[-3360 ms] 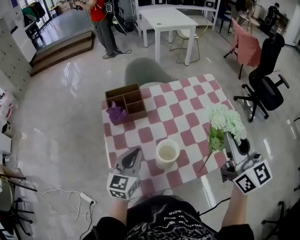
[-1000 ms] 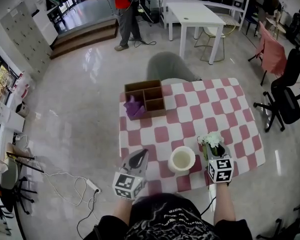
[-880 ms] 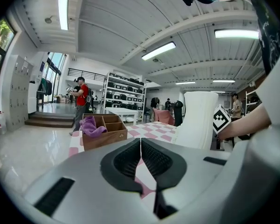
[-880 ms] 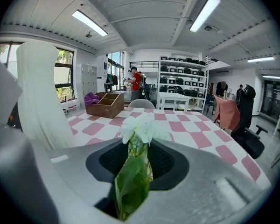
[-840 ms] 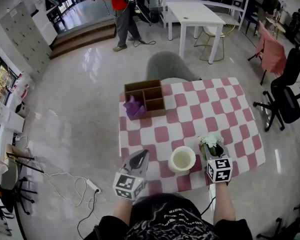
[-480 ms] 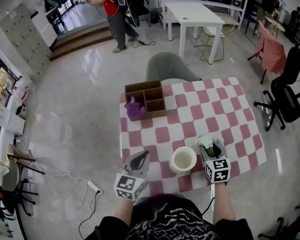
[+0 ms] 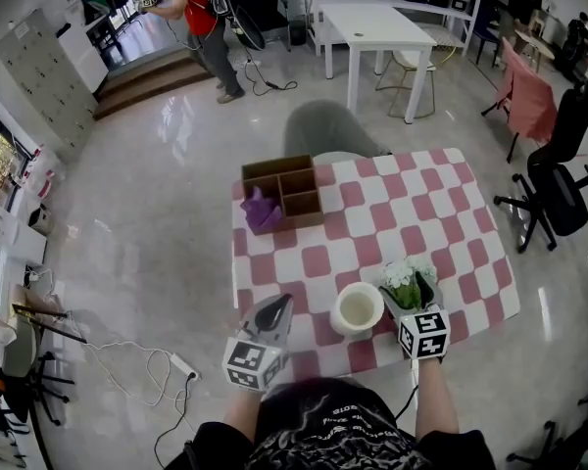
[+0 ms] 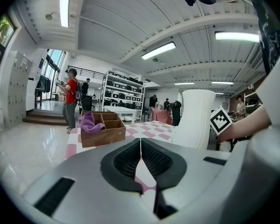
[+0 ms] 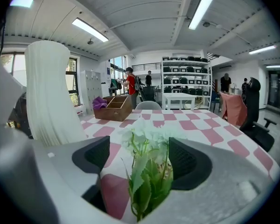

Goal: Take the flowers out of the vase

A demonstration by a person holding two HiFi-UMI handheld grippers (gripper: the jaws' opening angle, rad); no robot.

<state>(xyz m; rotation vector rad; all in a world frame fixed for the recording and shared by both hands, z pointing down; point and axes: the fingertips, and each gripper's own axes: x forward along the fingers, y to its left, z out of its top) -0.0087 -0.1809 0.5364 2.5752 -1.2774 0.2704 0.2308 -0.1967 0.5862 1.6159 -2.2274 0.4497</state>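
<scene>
The head view is showing the flowers point(image 7: 406, 282) just right of the vase point(image 7: 357, 309) on the checked table point(image 7: 392, 213), while only the right gripper view is showing the right gripper point(image 9: 139, 158), whose jaws have just been opening, flanking them wide apart without pressing, and the left gripper point(image 8: 140, 158) is sitting closed on nothing.

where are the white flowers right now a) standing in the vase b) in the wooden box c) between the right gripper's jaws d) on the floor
c: the flowers sit between the jaws of the right gripper, which have just been opening and stand apart, beside the vase.
</scene>
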